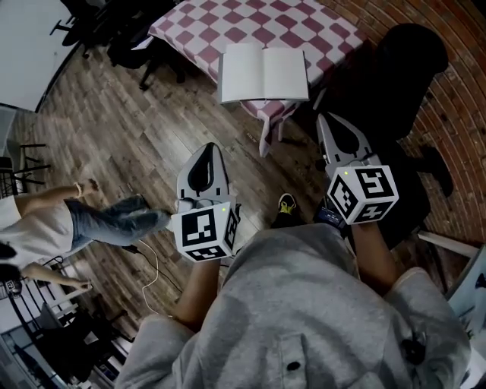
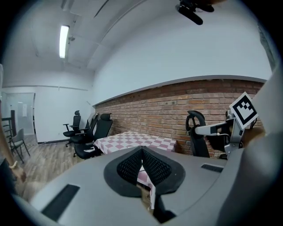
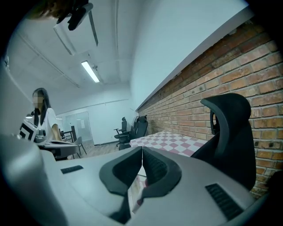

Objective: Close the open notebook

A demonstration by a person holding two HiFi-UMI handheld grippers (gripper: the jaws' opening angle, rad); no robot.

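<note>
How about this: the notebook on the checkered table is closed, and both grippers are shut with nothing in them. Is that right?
Not quite. The notebook is open, its blank pages lying flat on the checkered table, as the head view shows. The rest holds: the left gripper and the right gripper are shut with nothing in them.

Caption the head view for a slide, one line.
Left gripper and right gripper, jaws together and empty, held over the wooden floor short of the open notebook on the checkered table.
</note>
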